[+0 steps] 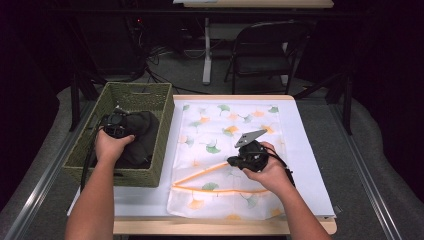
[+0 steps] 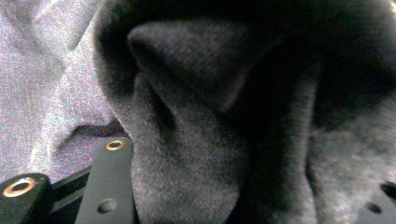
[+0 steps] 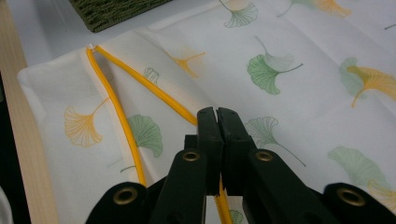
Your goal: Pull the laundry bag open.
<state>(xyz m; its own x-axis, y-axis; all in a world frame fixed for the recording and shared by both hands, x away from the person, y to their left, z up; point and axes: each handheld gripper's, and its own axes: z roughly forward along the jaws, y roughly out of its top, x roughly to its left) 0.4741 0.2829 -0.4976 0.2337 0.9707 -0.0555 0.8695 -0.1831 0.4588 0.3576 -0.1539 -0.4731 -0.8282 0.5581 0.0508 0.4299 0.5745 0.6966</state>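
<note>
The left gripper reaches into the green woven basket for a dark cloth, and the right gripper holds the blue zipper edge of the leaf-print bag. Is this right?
Not quite. The zipper edge is yellow-orange, not blue, as the right gripper view shows. The rest holds: the left gripper reaches the dark cloth in the green woven basket, and the right gripper holds the leaf-print bag.

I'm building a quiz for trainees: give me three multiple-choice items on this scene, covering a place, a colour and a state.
1. Where does the dark garment lie?
A in the green basket
B on the chair
C on the printed bag

2. What colour is the bag's zipper edge?
A blue
B orange-yellow
C black

3. How do the right claw jaws stand?
A wide open
B shut on the zipper edge
C holding the garment

Answers: A, it fills the basket; B, the edge is orange-yellow; B, the jaws meet over the edge.
</note>
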